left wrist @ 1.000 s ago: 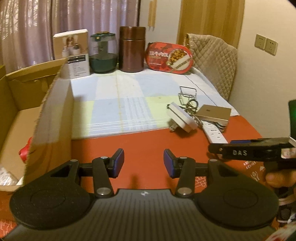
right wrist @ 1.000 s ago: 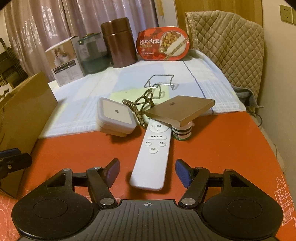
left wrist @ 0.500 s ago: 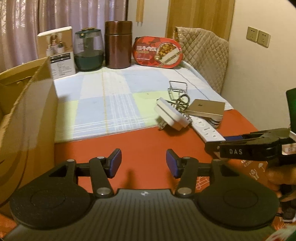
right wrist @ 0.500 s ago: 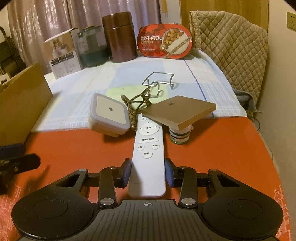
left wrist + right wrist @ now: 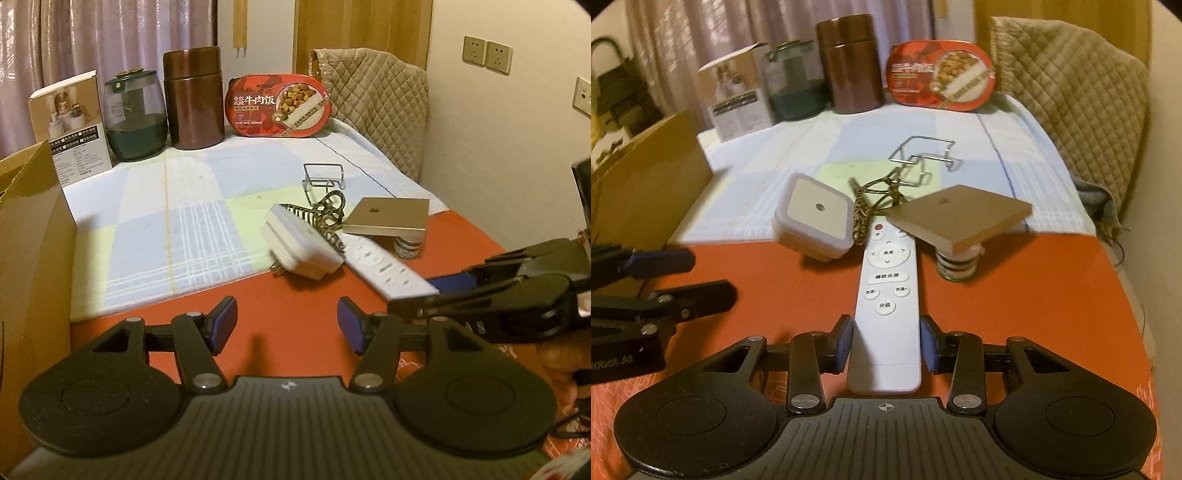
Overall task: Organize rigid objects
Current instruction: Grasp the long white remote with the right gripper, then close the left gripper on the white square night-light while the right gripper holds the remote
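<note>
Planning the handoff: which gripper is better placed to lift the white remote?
Right. The right gripper already has its jaws closed on the white remote; the left gripper hovers open over bare red table.

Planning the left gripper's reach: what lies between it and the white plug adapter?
Only bare red tabletop between left gripper and white plug adapter, in the left wrist view.

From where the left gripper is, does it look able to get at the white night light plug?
Probably yes. The left gripper is open and empty, and only bare red table lies between it and the night light plug.
</note>
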A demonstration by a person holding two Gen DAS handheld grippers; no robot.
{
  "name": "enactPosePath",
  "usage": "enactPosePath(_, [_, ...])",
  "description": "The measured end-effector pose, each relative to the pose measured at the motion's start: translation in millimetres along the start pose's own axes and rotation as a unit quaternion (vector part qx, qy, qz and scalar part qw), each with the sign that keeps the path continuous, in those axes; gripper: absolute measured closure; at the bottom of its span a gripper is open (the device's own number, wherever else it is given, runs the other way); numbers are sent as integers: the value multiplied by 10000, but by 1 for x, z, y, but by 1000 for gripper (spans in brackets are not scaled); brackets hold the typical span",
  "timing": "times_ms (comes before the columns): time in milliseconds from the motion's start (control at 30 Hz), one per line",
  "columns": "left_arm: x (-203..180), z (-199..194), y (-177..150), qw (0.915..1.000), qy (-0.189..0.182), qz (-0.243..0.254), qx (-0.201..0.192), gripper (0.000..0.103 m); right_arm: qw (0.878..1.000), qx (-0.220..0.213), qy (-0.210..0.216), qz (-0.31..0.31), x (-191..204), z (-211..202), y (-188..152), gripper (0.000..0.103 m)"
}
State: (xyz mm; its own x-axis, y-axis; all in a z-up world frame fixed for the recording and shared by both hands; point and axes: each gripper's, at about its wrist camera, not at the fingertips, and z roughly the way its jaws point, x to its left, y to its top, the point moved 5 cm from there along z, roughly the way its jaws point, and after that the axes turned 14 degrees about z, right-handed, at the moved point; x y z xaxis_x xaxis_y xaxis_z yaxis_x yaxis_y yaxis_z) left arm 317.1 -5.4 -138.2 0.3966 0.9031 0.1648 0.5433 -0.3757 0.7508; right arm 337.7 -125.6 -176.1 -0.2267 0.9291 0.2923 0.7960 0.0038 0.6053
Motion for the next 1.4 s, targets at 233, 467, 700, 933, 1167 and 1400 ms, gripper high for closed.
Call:
enactPosePath(233, [5,7,5,9998,216,25,-26,41,9988,273,346,-197,9,-8,-13,68])
enactPosePath(467, [-5,28,23,9952,570,779,-156,34,9997,164,23,171,-9,-14,-7,68])
enactPosePath(700, [-29,59,22,9725,1063,2060,222,34,9995,143,-20,263,-18,-16,-3,68])
enactPosePath(933, [-44,77,16,9528,1237,2757,306,35,9993,130,-26,339,-20,-16,-1,68])
enactPosePath(1167, [-38,60,13,9713,1061,2088,402,41,9990,136,20,437,-19,-17,-1,68])
enactPosePath(1400, [-20,6,-16,9976,326,-309,519,42,9979,209,179,584,-12,-25,-11,68])
